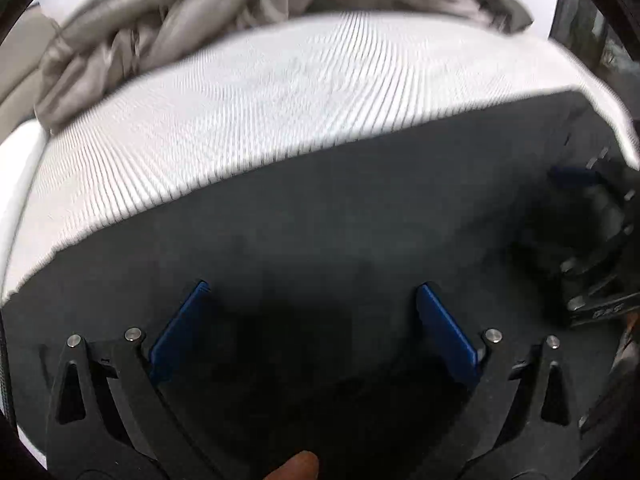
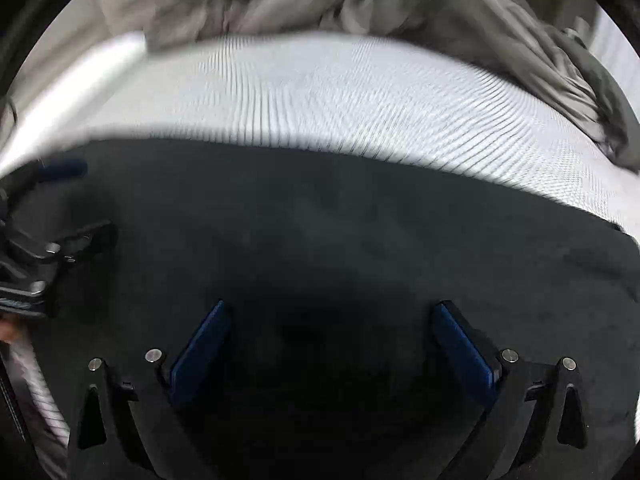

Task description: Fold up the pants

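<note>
The dark pants (image 1: 320, 220) lie flat on a white bed (image 1: 240, 120) with thin stripes. In the left wrist view the pants fill the lower half of the frame, and the white bed shows above them. At the top of the frame sits a crumpled grey blanket (image 1: 160, 20).

The left gripper (image 1: 312, 292) is at the bottom middle of its view. Its two blue pads (image 1: 180, 328) stand wide apart, and nothing is held between them (only dark cloth lies under them). I cannot tell if the tips touch the pants. A fingertip (image 1: 298, 468) peeks in at the bottom edge.

At the right edge of the left wrist view is the right gripper (image 1: 592, 240), dark and blurry, over the pants.

In the right wrist view the right gripper (image 2: 332, 308) is at the bottom middle. Its blue pads (image 2: 204, 348) are also spread wide with nothing held between them. The pants (image 2: 320, 220) cover the lower half here too, the bed (image 2: 320, 92) is above, and the grey blanket (image 2: 400, 0) runs along the top and down the upper right. The left gripper (image 2: 40, 240) shows at the left edge.
</note>
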